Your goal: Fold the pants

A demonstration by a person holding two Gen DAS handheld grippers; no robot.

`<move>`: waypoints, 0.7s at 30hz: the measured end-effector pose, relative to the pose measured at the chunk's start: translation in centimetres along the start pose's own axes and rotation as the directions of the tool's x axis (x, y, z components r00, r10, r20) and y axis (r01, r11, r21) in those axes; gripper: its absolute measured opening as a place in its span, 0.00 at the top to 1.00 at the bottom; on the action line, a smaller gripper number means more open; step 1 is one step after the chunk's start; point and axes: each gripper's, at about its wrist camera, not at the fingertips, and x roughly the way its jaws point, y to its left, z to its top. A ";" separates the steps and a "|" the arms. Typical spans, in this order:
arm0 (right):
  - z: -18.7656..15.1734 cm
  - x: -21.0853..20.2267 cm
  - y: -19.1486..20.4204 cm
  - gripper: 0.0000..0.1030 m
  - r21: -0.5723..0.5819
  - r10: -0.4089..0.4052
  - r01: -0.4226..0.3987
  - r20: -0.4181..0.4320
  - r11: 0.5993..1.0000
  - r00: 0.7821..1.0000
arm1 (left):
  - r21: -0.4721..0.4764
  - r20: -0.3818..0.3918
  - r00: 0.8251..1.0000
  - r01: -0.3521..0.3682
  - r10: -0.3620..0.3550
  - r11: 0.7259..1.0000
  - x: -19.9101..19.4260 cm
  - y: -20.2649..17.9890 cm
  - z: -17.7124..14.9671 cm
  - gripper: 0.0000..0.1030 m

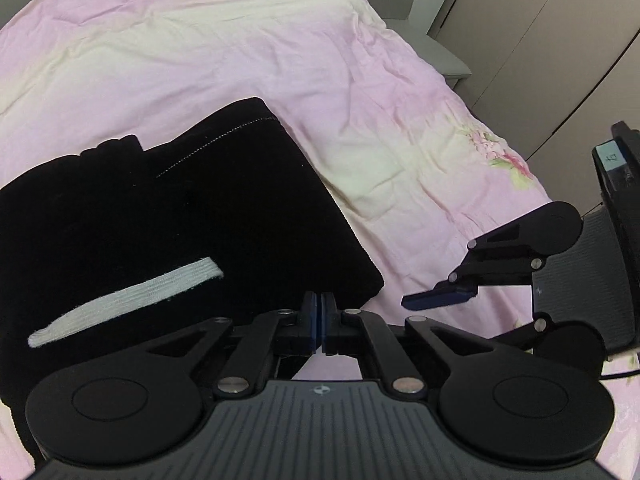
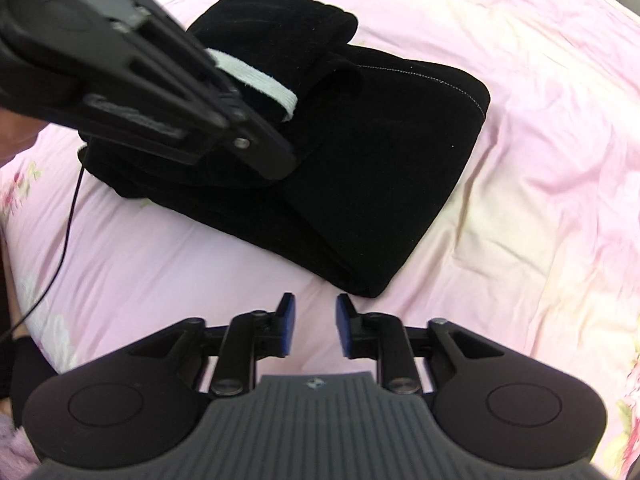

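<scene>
The black pants [image 1: 180, 216] lie folded into a thick rectangle on the pink bed, with a white stripe [image 1: 128, 300] on top. In the right wrist view the pants [image 2: 360, 184] sit ahead of me. My left gripper [image 1: 319, 320] is shut with nothing between its pads, just over the near edge of the pants. It also shows in the right wrist view [image 2: 280, 160], over the fold. My right gripper [image 2: 312, 320] is open and empty, above the sheet just short of the pants' near corner. It shows at the right of the left wrist view [image 1: 436, 298].
A pink and cream floral bedsheet [image 1: 360, 80] covers the bed. A grey bedside unit [image 1: 436, 32] and beige cupboard doors [image 1: 540, 40] stand beyond the bed's far right edge. A thin black cable [image 2: 64, 248] trails over the sheet at left.
</scene>
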 end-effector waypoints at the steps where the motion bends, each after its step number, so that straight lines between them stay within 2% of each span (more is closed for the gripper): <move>1: 0.1 -0.2 -0.2 0.65 0.024 0.009 -0.009 0.011 1.000 1.000 | 0.010 0.009 1.000 -0.014 0.014 1.000 -1.1 0.7 -0.2 0.93; 2: 0.4 -0.3 -0.4 0.61 0.052 0.020 -0.022 0.023 0.998 1.000 | 0.018 0.026 0.999 -0.036 0.035 0.999 -2.1 1.4 -0.3 0.92; 4: 1.1 -0.4 -0.7 0.61 0.109 0.044 -0.049 0.048 0.993 0.998 | 0.015 0.053 0.995 -0.084 0.083 0.996 -3.9 3.2 -0.7 0.91; 6: 1.8 -0.8 -0.6 0.57 0.171 0.059 -0.072 0.082 0.983 0.995 | -0.016 0.063 0.989 -0.134 0.135 0.991 -5.6 5.6 -1.2 0.85; 8: 2.8 -1.2 -0.4 0.49 0.235 0.070 -0.097 0.120 0.967 0.990 | -0.062 0.073 0.979 -0.186 0.191 0.981 -7.0 8.2 -2.0 0.83; 10: 3.9 -1.3 -0.4 0.40 0.313 0.078 -0.126 0.160 0.942 0.984 | -0.109 0.080 0.968 -0.229 0.238 0.967 -7.9 10.7 -3.0 0.79; 13: 5.7 -0.7 -0.4 0.38 0.425 0.108 -0.197 0.223 0.884 0.969 | -0.177 0.056 0.956 -0.274 0.288 0.945 -8.1 14.1 -4.7 0.78; 16: 7.9 0.7 -0.3 0.39 0.486 0.109 -0.231 0.268 0.843 0.957 | -0.218 0.032 0.949 -0.298 0.312 0.929 -7.6 16.9 -6.4 0.78; 21: 11.1 4.0 -1.3 0.40 0.609 0.074 -0.237 0.280 0.757 0.957 | -0.282 0.034 0.962 -0.250 0.270 0.926 -6.5 19.9 -8.4 0.78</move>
